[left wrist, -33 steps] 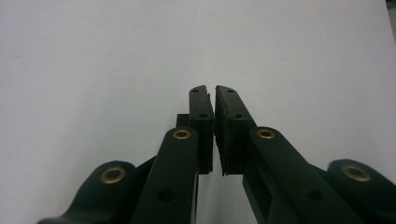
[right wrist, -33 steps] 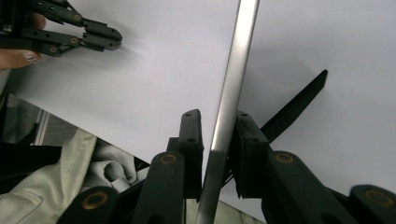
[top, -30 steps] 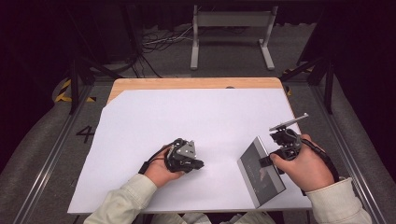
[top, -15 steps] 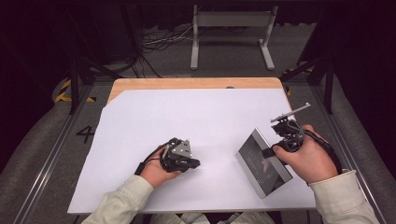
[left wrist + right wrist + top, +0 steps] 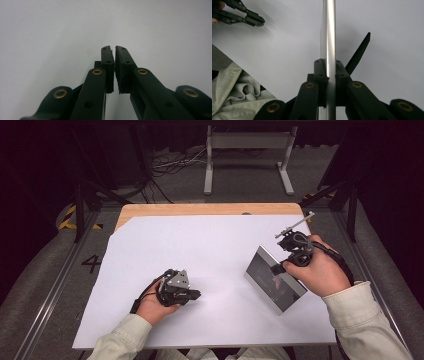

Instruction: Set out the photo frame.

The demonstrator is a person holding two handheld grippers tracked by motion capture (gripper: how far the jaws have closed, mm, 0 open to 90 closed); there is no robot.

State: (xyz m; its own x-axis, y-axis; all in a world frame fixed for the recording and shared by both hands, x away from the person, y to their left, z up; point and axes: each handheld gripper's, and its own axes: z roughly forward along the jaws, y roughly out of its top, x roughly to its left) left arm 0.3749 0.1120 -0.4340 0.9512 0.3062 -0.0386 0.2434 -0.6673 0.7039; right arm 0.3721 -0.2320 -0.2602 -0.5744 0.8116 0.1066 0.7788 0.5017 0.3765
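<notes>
Silver-framed picture frame (image 5: 274,280) is pinched by the right hand-held gripper (image 5: 329,67); the left hand-held gripper (image 5: 114,53) is pressed together, empty.

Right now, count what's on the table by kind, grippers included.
Picture frame, silver rim, clamped edge-on in the right gripper: 1
Grippers, the left gripper shut on nothing: 2
White sheet over the table: 1
Total: 4
</notes>
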